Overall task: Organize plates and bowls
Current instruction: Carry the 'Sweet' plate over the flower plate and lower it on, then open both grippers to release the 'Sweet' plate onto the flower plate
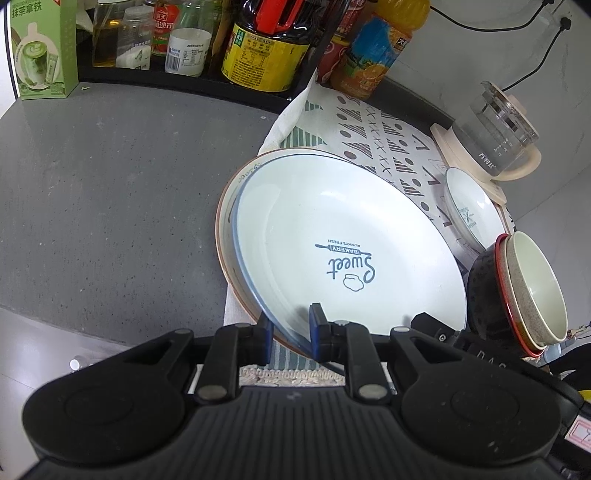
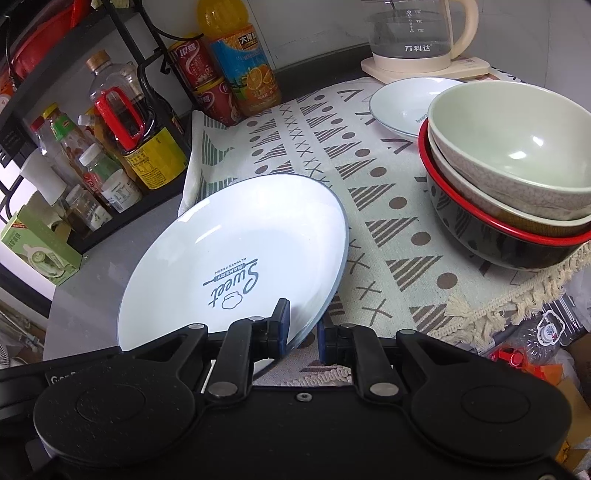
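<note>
A white plate with a thin blue rim and a "Sweet Bakery" print rests on a brown-rimmed plate at the patterned cloth's left end. My left gripper is shut on the near rim of the white plate. Whether the lower plate's rim is pinched too, I cannot tell. My right gripper is shut on the same plate's near-right rim. To the right stands a stack of bowls: black with a red rim at the bottom, pale green on top. Behind it lies a small white dish.
The patterned cloth covers the right part of a grey counter. A glass kettle stands at the back right. A black rack of bottles and a green box line the back.
</note>
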`<state>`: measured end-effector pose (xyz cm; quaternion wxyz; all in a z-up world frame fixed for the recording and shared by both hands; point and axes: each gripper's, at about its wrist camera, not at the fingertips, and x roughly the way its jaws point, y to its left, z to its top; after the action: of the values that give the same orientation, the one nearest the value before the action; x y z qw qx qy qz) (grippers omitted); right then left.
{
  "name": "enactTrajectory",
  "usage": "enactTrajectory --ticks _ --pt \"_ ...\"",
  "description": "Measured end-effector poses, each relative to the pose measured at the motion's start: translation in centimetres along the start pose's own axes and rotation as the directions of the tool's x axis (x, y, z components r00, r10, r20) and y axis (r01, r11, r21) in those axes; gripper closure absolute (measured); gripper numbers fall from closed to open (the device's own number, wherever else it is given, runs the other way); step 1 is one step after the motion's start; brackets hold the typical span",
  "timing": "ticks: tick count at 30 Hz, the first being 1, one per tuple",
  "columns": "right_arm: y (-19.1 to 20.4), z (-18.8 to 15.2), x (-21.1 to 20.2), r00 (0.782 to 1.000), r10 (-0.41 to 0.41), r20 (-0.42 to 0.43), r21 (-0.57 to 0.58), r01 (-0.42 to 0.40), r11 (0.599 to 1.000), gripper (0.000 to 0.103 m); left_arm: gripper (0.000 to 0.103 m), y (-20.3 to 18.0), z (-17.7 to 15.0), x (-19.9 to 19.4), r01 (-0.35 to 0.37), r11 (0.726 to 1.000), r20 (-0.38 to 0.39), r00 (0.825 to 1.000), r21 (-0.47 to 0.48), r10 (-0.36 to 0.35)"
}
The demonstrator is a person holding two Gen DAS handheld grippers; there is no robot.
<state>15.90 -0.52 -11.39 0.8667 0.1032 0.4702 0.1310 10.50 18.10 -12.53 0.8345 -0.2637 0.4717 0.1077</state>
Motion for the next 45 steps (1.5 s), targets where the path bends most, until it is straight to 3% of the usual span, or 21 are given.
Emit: enactTrajectory --ticks 9,23,34,45 --pt "-0.1 0.3 0.5 1.0 -0.011 -0.012 0.019 0.011 1.0 0.089 0.083 -0.1 1.2 0.4 -0.017 1.0 -0.086 0.996 -0.009 0.016" --pt "0.8 0.4 0.9 1.0 0.006 -0.02 -0.011 -0.007 1.0 0.09 0.082 0.8 1.5 -0.3 -0.031 0.999 -0.114 0.993 -0.015 0.029" --pt "0.6 0.9 1.5 1.0 -0.003 -0.019 -0.004 0.003 1.0 0.091 0.081 1.5 3.7 -0.2 -0.066 0.996 -0.196 0.979 -0.066 0.052" --pt "0.3 1.3 1.9 1.0 0.0 -0.024 0.012 0.001 1.0 0.093 0.081 2.1 4.6 -1.5 -0.092 0.994 -0.158 0.984 -0.053 0.083"
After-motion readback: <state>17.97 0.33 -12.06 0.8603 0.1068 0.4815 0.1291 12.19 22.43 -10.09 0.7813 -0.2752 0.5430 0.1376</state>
